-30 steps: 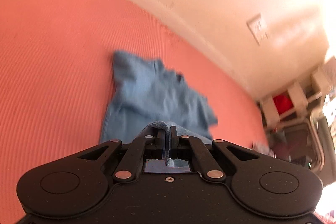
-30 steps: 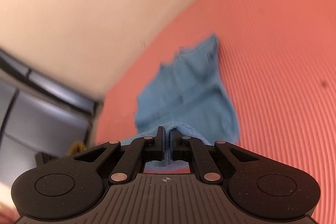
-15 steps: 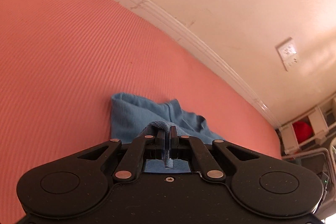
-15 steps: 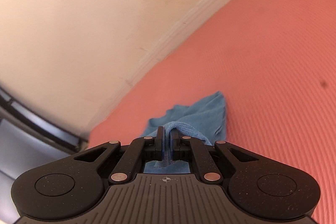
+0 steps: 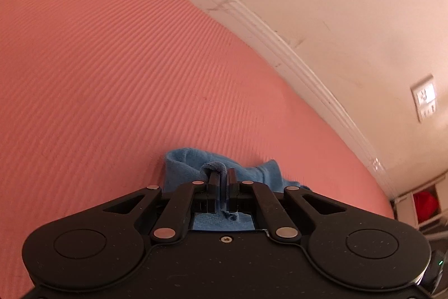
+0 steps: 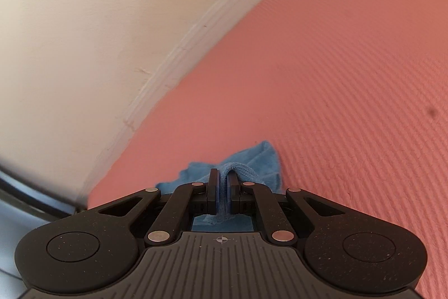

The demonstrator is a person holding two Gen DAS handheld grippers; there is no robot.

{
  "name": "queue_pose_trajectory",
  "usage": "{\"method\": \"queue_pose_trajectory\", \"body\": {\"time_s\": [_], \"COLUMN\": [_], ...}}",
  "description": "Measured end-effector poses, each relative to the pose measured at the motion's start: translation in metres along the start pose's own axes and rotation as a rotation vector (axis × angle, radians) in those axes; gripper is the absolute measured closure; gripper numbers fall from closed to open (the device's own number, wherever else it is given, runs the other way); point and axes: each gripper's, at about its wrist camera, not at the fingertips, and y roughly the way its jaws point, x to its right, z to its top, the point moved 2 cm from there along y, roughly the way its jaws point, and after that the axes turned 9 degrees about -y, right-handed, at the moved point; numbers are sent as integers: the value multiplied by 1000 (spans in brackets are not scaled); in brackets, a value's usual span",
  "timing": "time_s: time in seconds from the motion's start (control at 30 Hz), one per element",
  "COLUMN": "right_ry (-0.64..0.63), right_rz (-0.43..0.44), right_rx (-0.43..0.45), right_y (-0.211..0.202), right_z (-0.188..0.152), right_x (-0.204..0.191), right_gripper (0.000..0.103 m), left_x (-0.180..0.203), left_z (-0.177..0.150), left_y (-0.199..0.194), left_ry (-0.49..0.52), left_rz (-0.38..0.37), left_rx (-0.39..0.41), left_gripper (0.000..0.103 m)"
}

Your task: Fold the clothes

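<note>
A blue garment [image 5: 184, 167] is held by both grippers over a salmon-pink ribbed mat [image 5: 98, 74]. My left gripper [image 5: 222, 173] is shut on a fold of its edge, and only a small bunch of blue cloth shows past the fingers. My right gripper [image 6: 222, 173] is shut on another fold of the same garment [image 6: 260, 161], with a small bunch showing past the fingers. Most of the garment is hidden below the gripper bodies.
A cream wall with a white skirting board [image 5: 280, 38] borders the mat's far side. A wall socket [image 5: 424, 97] and a white shelf with a red item [image 5: 425, 202] are at right in the left wrist view. A dark frame [image 6: 28, 195] lies at lower left in the right wrist view.
Both grippers have tilted up and forward toward the wall with the garment still pinched. Far less of the blue cloth shows ahead of the fingers than one second ago.
</note>
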Motion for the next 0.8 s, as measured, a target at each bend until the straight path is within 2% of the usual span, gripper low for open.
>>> {"method": "queue_pose_trajectory", "body": {"time_s": [0.07,0.13,0.2,0.27,0.33,0.43,0.47,0.53,0.63,0.73,0.8], "right_ry": [8,-2,-8,-14,-28,-48,-54,-66,-105,-157,-179], "right_rz": [-13,-22,-16,-4,1,10,11,6,-32,-73,-99], "right_rx": [-3,-3,-1,8,26,53,65,70,16,-79,-128], "right_y": [8,8,7,4,-3,-20,-26,-36,-46,-49,-49], "right_z": [-1,0,1,3,7,14,15,13,-3,-28,-44], "right_x": [2,1,-1,-3,-8,-14,-15,-15,-9,0,4], "right_gripper": [98,96,81,74,73,69,65,66,66,65,65], "left_x": [-4,-4,2,9,15,24,26,28,24,11,1], "left_z": [2,5,6,6,6,9,11,15,9,-17,-37], "left_y": [0,-2,-6,-11,-18,-32,-39,-52,-65,-65,-64], "left_ry": [-61,-77,-45,-13,7,23,31,44,91,181,292], "left_rz": [-19,-34,-39,-45,-60,-82,-88,-100,-52,20,89], "left_rx": [-5,-7,-6,-4,3,47,69,98,87,12,-31], "left_gripper": [99,94,87,85,80,62,54,52,47,44,41]}}
